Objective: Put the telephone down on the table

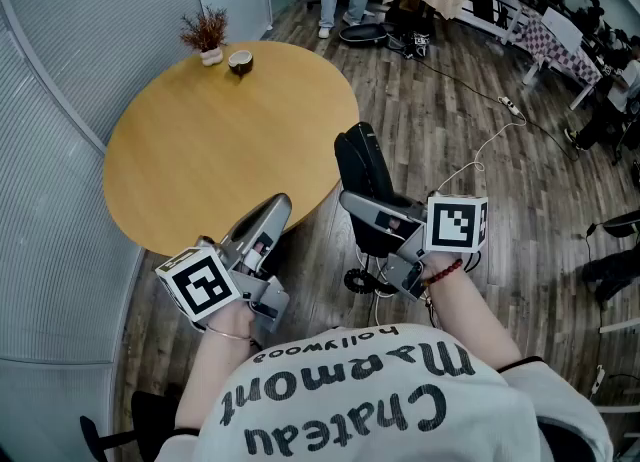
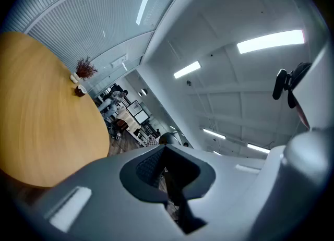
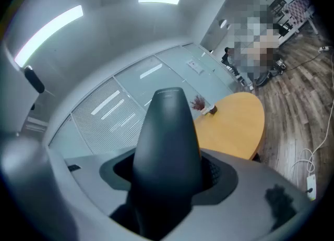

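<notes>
The left gripper [image 1: 272, 212] hangs at the table's [image 1: 190, 150] near edge with its jaws drawn together and nothing between them. At the far edge of the table stands a small pale pot [image 1: 210, 56] holding a dry reddish sprig [image 1: 205, 28]. Just beside it to the right is a little bowl [image 1: 240, 61] with a dark inside; what is in it cannot be made out. The rest of the round wooden top is bare.

To the right, the right gripper [image 1: 360, 205] has its jaws spread wide around the black telephone [image 1: 362, 165], gripping it near one end so that the rest sticks out ahead. The telephone is in the air off the table's right edge, over the wooden floor [image 1: 450, 120], not yet above the top.

The step in hand looks like the carry. It would go best by bringing the telephone left past the edge and lowering it until it lies flat on bare wood. The jaws should let go only then, well apart from the pot and bowl.
</notes>
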The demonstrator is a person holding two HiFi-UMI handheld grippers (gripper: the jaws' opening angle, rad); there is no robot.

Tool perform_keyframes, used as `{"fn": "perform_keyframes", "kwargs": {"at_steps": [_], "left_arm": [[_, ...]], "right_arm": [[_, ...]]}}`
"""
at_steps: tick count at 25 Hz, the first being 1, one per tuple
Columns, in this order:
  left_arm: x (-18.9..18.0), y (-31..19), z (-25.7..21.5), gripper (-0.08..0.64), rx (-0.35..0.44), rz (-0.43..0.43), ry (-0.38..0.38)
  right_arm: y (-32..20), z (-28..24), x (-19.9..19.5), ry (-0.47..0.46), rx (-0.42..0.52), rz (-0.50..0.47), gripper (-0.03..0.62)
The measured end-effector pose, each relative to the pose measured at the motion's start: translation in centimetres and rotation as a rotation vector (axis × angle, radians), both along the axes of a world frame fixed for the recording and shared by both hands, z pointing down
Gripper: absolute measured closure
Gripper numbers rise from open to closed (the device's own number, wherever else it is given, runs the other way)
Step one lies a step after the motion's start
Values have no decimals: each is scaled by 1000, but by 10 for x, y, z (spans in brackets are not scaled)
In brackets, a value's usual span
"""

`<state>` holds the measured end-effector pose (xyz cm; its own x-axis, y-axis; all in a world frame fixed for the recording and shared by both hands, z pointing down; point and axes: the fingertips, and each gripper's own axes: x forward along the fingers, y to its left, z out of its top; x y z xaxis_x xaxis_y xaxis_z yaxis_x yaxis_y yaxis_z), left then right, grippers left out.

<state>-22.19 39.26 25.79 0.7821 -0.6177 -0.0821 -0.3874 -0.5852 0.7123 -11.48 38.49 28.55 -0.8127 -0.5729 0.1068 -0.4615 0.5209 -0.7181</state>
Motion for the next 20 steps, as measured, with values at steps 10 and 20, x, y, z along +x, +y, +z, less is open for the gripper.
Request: {"fn": "perform_keyframes", "kwargs": {"at_steps": [10, 20], "left_arm": [[-4, 4, -5, 554, 6, -2, -10], [-10, 6, 1, 554, 15, 10, 4]], "right_arm": [[2, -17, -6, 12, 31, -8, 288], [-3, -12, 9, -2, 23, 88, 288]]}}
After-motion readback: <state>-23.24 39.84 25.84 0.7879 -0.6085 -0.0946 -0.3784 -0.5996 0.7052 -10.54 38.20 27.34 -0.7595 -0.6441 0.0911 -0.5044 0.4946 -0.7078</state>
